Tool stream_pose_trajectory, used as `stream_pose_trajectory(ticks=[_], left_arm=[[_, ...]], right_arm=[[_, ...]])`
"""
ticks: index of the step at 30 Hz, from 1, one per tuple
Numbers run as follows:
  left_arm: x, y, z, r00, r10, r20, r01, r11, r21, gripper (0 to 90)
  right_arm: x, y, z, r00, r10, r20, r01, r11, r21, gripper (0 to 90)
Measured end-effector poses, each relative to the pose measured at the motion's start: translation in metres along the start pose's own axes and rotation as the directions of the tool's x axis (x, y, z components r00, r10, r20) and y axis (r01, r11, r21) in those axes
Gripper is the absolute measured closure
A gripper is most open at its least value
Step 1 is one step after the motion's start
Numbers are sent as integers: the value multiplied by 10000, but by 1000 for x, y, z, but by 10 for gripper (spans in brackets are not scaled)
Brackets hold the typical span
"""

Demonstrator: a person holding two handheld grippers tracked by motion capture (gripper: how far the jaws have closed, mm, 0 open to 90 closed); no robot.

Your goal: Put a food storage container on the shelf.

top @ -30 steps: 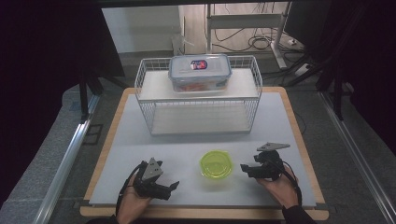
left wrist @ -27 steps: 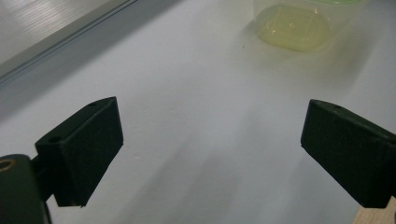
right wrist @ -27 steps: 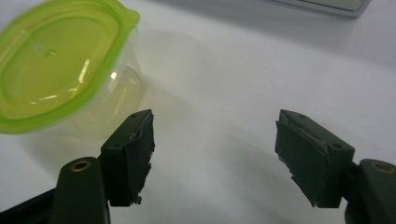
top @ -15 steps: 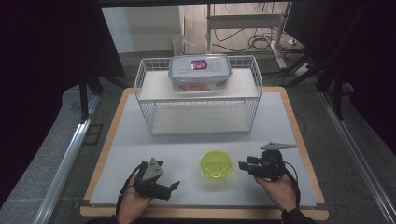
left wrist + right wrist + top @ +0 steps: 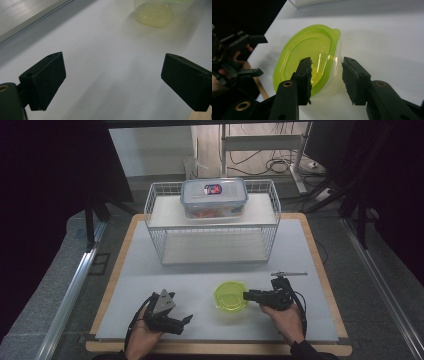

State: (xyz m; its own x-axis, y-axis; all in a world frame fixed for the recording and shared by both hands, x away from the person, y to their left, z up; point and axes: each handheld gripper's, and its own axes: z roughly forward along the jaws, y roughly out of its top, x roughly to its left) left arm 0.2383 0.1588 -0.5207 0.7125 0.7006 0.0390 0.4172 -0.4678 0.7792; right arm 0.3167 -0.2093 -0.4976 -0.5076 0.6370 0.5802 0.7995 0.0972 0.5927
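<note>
Container [image 5: 312, 52] rim behind right gripper [image 5: 325, 75]

Right tool [image 5: 246, 295] at green bowl's [image 5: 230, 296] rim, jaws just closing, left tool [image 5: 186, 321] apart

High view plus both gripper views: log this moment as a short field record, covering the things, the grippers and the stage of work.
table: white mat on a wood-edged board
rack: white wire rack at the far side
box: lidded clear box on the rack's top shelf
target: green-lidded tub near the front
right gripper: jaws just closing, straddling the tub's rim, pads not yet pressing
left gripper: jaws wide, nothing between them, low over the mat
stage: grasp under way
</note>
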Motion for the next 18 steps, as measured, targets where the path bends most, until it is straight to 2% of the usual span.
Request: stream_pose_trajectory(ticks=[4,8,12,18], left_arm=[[0,0,0,10000,33,27,-33,10000,-3,54],[-1,0,0,10000,49,37,-49,10000,-11,54],[0,0,0,10000,46,32,-46,10000,-29,54],[0,0,0,10000,66,6,-66,10000,-53,54]], right_arm=[[-4,0,5,9988,414,-266,-413,9991,70,670],[-9,1,6,9904,1186,-710,-1189,9929,-4,761],[-14,1,7,9863,1415,-853,-1414,9899,72,798],[-14,3,8,9853,1435,-930,-1436,9896,62,812]])
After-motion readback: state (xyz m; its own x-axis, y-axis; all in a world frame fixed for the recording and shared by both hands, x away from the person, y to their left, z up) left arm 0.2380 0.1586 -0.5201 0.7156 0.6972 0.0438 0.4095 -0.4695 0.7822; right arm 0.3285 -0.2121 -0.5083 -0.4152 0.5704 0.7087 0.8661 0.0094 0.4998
